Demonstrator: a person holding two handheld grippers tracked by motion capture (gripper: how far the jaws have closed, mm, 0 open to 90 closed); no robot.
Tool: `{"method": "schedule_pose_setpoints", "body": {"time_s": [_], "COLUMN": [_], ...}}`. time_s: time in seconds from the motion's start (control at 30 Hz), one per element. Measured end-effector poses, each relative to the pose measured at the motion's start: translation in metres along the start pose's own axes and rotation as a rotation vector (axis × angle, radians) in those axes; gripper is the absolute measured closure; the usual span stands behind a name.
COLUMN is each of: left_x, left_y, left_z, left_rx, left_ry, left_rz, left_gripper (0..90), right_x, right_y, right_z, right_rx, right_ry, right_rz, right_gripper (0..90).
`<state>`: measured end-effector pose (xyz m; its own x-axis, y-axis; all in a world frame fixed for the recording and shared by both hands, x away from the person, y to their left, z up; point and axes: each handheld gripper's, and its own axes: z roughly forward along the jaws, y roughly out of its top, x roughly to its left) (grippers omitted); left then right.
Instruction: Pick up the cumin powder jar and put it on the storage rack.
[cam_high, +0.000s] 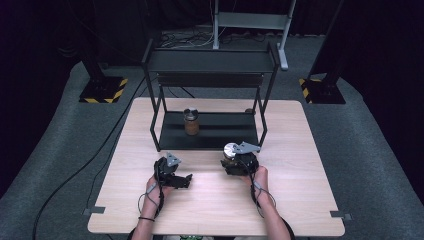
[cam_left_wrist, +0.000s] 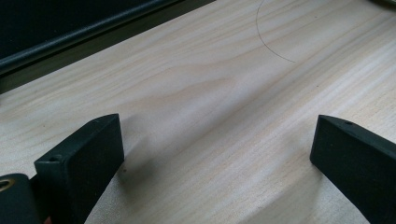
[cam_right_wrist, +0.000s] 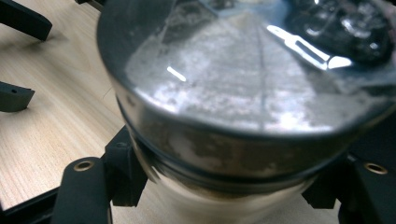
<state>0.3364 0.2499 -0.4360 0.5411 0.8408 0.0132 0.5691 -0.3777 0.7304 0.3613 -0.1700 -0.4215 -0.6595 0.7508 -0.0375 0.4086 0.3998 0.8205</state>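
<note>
Beside the rack (cam_high: 210, 142), right tongs (cam_high: 235, 162) clamp jar (cam_high: 230, 151)

This looks like a lab or test room, not a home. A plain wooden table (cam_high: 215, 205) stands on grey carpet (cam_high: 380, 165) with black curtains (cam_high: 30, 45) all around. Poles stand on bases with yellow and black stripes (cam_high: 102, 91), and cables (cam_high: 75, 172) run across the floor.

Silver-lidded jar (cam_right_wrist: 243, 93) clamped upright between jaws
</note>
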Motion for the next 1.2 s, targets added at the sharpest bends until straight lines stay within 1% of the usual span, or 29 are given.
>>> {"method": "schedule_pose_setpoints", "body": {"time_s": [0.33, 0.63, 1.2], "left_x": [-0.0001, -0.0001, 0.0], "left_y": [0.0, 0.0, 0.0], "left_z": [0.0, 0.0, 0.0], "left_rx": [0.0, 0.0, 0.0], "left_ry": [0.001, 0.0, 0.0], "left_rz": [0.001, 0.0, 0.001], "left_gripper": [2.4, 2.4, 2.5], "right_x": [0.0015, 0.0002, 0.0009], "right_y": [-0.0001, -0.0002, 0.0028], "right_z": [-0.0019, -0.0039, -0.0067], "right_rx": [-0.003, -0.008, -0.009], "right_ry": [-0.021, -0.034, -0.067], "right_rz": [-0.003, 0.01, 0.017], "right_gripper": [30.1, 30.1, 30.2]}}
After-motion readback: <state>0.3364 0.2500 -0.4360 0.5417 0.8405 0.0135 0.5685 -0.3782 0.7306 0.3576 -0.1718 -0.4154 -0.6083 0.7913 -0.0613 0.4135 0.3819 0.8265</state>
